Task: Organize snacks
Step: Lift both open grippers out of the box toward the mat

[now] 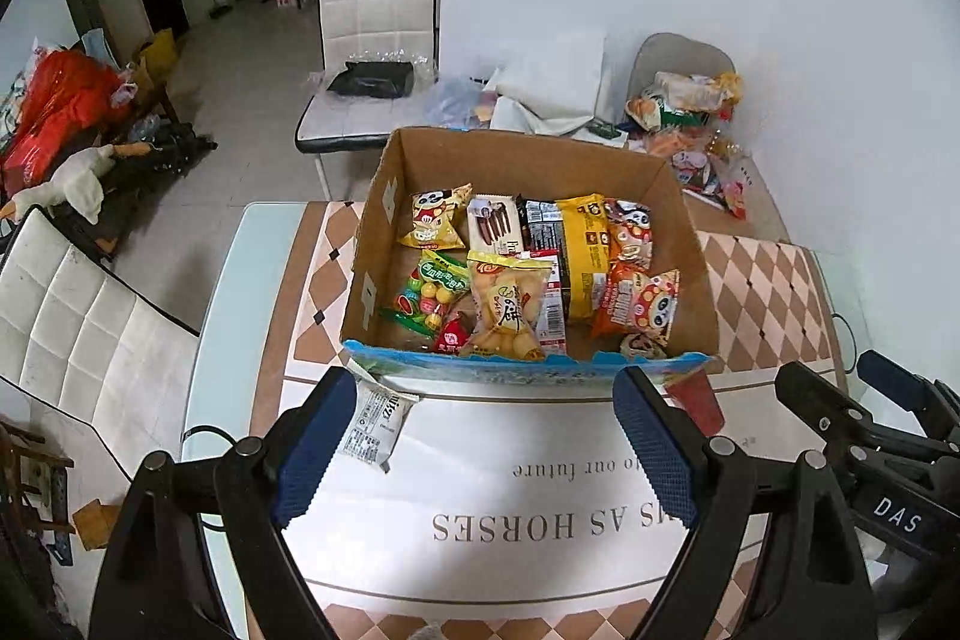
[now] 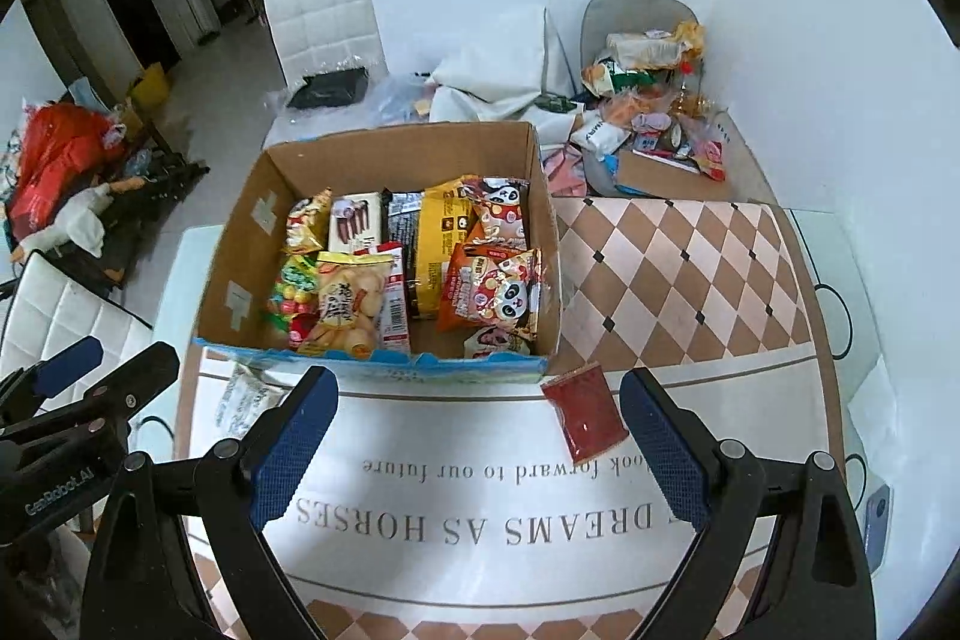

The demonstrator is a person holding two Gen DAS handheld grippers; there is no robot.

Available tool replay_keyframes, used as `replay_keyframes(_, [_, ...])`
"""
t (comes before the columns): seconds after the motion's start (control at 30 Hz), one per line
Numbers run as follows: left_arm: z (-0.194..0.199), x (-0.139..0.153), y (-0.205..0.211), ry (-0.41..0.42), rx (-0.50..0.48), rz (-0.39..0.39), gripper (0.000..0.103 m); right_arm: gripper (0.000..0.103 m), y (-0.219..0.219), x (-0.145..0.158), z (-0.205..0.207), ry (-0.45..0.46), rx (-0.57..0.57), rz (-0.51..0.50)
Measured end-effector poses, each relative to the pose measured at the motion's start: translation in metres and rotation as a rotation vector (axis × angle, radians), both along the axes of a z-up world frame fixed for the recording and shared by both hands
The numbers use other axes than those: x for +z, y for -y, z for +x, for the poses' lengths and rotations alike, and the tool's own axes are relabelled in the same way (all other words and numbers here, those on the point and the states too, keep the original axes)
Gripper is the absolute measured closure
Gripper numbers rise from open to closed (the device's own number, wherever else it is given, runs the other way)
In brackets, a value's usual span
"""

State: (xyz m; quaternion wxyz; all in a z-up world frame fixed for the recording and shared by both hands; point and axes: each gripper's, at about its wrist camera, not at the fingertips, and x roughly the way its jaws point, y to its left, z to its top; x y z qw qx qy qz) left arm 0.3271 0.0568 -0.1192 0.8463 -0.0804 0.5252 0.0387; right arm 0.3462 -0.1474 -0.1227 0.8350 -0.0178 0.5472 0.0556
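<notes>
This is a home dining room. Around the round glass table [image 1: 222, 316] with its checkered cloth stand white quilted leather chairs [image 1: 375, 10], and beyond it a plush goose toy [image 1: 72, 184] lies on the tiled floor.

One cardboard box [image 2: 384, 160] holds roughly a dozen snack packets. Just before the box lie two packets: one white packet [image 1: 375, 421], one red packet [image 2: 585, 415].
</notes>
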Motion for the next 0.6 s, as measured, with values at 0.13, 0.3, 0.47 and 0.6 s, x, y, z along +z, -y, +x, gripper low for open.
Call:
replay_keyframes(0.13, [-0.012,0.009,0.001,0.023,0.011,-0.019,0.016,0.006,0.002,0.013,-0.013,0.012,0.005,0.026])
replay_keyframes(0.3, [-0.020,-0.003,-0.003,0.034,0.033,-0.081,0.000,0.002,0.021,0.004,-0.019,-0.017,-0.031,0.104])
replay_keyframes(0.47, [-0.013,-0.054,-0.001,-0.063,0.063,-0.083,0.000,0.002,0.065,-0.050,-0.005,-0.116,-0.130,0.120])
replay_keyframes(0.6, [-0.005,-0.100,0.003,-0.138,0.084,-0.070,0.000,0.002,0.098,-0.109,0.012,-0.213,-0.180,0.065])
